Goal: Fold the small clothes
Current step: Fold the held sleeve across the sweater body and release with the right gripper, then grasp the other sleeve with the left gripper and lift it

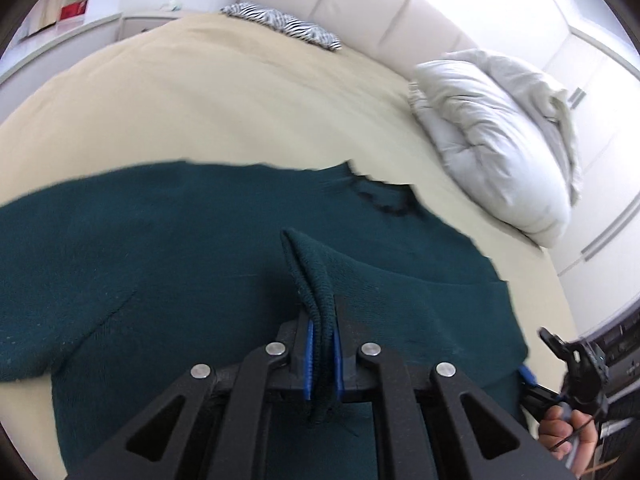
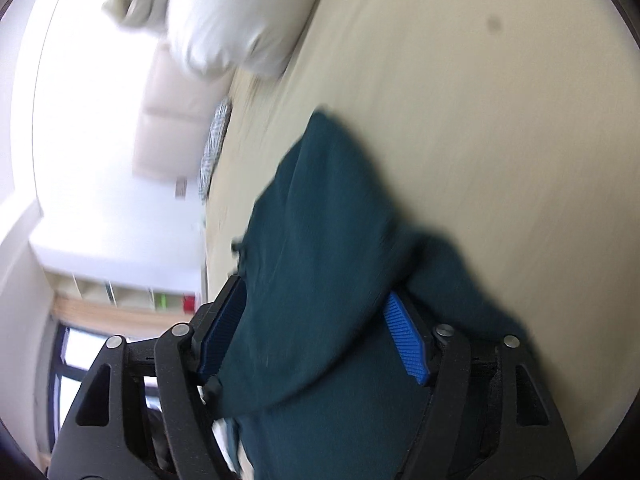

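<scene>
While the dark green sweater point(image 1: 200, 248) lies spread on the beige bed point(image 1: 200, 100), the left gripper point(image 1: 322, 344) is clamped on a raised fold of it. The right gripper point(image 2: 316, 332) has its jaws apart with sweater bunched between them; whether they're pinching it is hard to tell through the blur.

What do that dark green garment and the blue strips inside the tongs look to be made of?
Green garment: seemingly knitted wool or fleece, matte; fuzzy surface and ribbed hem show. Blue strips: probably rubber or soft plastic, with fine cross ridges.
</scene>
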Demonstrator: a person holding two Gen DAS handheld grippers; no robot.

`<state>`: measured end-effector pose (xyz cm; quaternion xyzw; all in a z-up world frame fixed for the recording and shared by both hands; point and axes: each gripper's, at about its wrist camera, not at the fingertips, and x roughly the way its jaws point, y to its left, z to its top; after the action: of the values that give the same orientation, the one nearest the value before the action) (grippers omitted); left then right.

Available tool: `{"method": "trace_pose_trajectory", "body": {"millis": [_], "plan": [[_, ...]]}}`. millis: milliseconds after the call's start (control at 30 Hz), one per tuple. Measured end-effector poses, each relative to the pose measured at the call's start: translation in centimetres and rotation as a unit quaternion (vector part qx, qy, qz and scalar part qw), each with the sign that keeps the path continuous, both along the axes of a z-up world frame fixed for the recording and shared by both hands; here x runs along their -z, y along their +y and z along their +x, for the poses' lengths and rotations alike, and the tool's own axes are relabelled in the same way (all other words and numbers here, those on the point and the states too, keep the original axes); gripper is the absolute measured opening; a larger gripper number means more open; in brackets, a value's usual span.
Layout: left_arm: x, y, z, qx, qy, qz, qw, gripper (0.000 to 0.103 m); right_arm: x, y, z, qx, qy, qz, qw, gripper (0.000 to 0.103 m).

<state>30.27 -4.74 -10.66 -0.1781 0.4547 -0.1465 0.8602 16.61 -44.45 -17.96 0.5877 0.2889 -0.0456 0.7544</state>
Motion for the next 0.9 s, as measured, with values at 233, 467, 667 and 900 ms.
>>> {"method": "trace_pose_trajectory", "body": {"millis": [233, 467, 667, 900], "plan": [[2.0, 0.2, 0.0, -0.002, -0.012, 0.013, 0.9998, 0.01, 1.7, -1.5, -0.2, 0.007, -0.02, -0.001, 1.0, 0.039], [2.6, 0.4, -0.2, -0.001, -0.019, 0.009, 0.9998, 0.012, -4.1, 0.8, -0.8, -0.056, 0.02, -0.131, 0.99, 0.044], [2.6, 0.5, -0.2, 0.002, -0.02, 0.005, 0.9998, 0.012, -6.4, 0.2, 5.5, -0.091, 0.051, -0.261, 0.96, 0.044], [2.8, 0.5, -0.1, 0.003, -0.025, 0.005, 0.9997, 0.012, -2.8, 0.5, 14.2, -0.139, 0.119, -0.311, 0.932, 0.029]]}}
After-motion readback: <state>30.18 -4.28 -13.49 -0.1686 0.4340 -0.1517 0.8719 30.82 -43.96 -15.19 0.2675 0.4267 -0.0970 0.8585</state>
